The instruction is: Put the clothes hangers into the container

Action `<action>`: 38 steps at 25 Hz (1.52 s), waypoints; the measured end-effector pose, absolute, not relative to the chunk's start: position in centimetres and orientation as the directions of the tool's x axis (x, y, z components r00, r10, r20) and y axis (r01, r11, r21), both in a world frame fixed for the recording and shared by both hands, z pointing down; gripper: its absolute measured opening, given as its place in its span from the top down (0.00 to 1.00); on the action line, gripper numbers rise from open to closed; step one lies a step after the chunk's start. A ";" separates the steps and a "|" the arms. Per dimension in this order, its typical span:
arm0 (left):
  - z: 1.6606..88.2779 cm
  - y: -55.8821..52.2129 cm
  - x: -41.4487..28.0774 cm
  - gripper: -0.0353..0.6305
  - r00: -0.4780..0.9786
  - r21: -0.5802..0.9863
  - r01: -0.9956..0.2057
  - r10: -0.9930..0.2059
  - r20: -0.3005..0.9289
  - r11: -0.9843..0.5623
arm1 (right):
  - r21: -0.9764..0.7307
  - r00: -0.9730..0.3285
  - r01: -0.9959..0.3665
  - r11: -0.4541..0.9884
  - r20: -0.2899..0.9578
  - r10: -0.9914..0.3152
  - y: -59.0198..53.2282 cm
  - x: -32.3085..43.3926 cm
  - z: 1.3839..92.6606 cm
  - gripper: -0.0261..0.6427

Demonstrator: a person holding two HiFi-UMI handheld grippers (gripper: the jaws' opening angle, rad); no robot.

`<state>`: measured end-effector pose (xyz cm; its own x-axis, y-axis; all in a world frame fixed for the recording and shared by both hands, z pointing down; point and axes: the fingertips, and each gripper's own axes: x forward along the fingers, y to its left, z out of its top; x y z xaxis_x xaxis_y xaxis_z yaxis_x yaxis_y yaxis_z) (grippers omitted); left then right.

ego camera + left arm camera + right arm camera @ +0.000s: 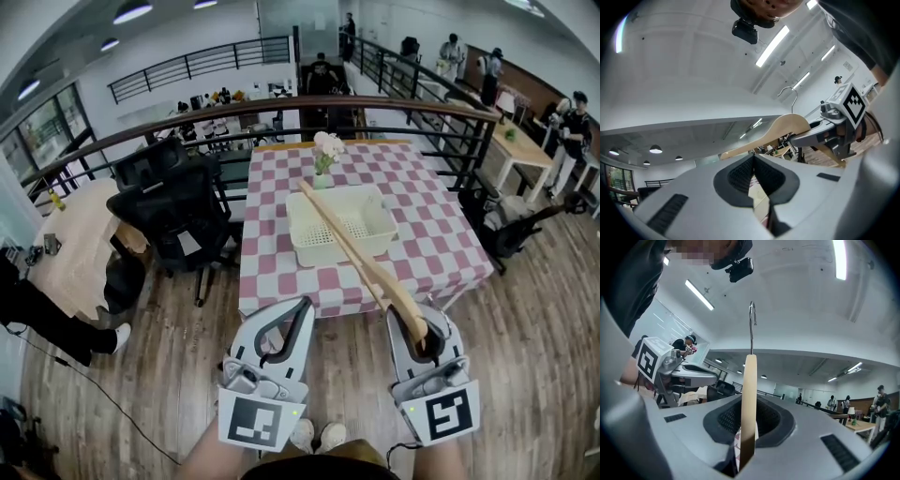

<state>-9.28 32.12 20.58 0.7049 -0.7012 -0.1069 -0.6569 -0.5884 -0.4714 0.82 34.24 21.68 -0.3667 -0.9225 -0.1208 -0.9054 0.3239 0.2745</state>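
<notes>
My right gripper (419, 323) is shut on a light wooden clothes hanger (361, 253). The hanger's long arm slants up and left over the cream slotted basket (375, 202) on the pink-and-white checked table (441, 248). In the right gripper view the hanger (750, 390) stands edge-on between the pads, with its metal hook (752, 319) pointing up. My left gripper (300, 307) hovers beside it, off the table's near edge, its jaws together with nothing between them. The left gripper view shows its pads (740, 176) meeting, and the hanger (787, 126) beyond them.
A small vase of pale flowers (326, 155) stands just behind the basket. A black office chair (173, 211) sits left of the table, next to a round wooden table (80, 244). A railing (281, 105) runs behind, and several people stand at the far right.
</notes>
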 end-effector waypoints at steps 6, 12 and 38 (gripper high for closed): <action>21.0 32.5 -8.0 0.93 0.702 -0.477 -0.656 -0.706 -0.099 -0.585 | 0.270 -0.407 -0.891 0.364 -0.120 -0.906 34.6 1.7 22.4 0.88; 21.3 32.7 -6.7 0.93 0.701 -0.478 -0.658 -0.705 -0.109 -0.582 | 0.258 -0.418 -0.891 0.374 -0.139 -0.898 34.9 2.7 22.5 0.88; 22.2 25.6 -6.8 0.93 0.680 -0.511 -0.667 -0.723 -0.122 -0.542 | 0.278 -0.390 -0.897 0.344 -0.130 -0.911 29.4 3.9 23.4 0.88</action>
